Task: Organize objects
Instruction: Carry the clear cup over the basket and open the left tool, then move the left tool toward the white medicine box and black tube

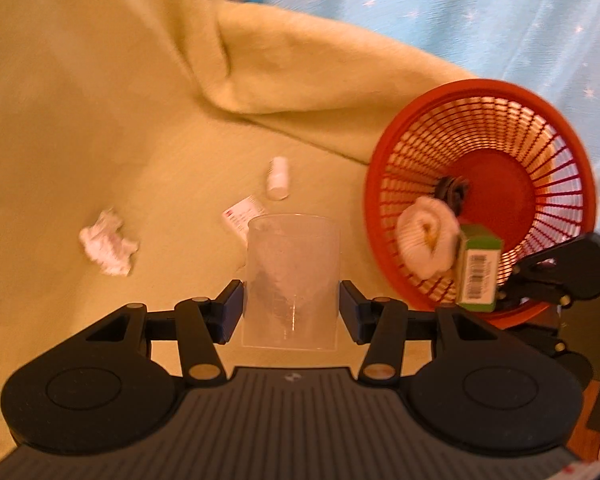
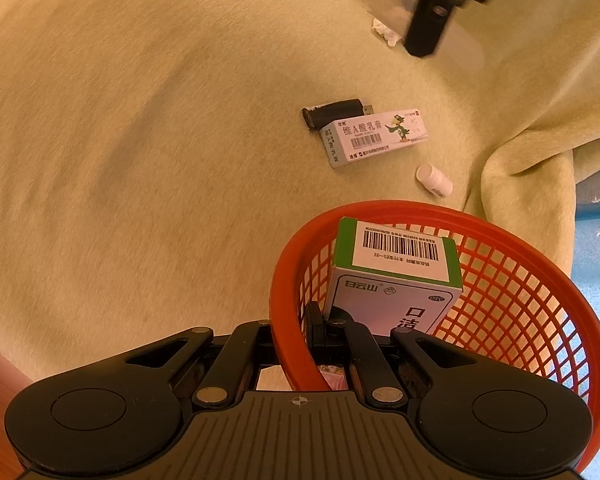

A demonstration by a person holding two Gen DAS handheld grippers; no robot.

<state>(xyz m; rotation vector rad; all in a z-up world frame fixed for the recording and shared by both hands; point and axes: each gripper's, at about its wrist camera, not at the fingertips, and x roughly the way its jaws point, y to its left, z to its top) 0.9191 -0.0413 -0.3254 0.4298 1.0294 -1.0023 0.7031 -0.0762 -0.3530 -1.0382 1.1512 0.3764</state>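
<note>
My left gripper [image 1: 292, 312] brackets a clear cup [image 1: 291, 280], pads barely apart from it. My right gripper [image 2: 332, 332] clamps the green box [image 2: 396, 276] over the red basket [image 2: 500, 280], which holds a white roll [image 1: 428, 240].

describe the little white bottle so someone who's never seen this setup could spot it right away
Start at the red mesh basket on the yellow-green blanket. Just outside its rim lies the small white bottle, on its side. Unlike the flat printed carton beside it, it is round, plain white and capped.
</note>
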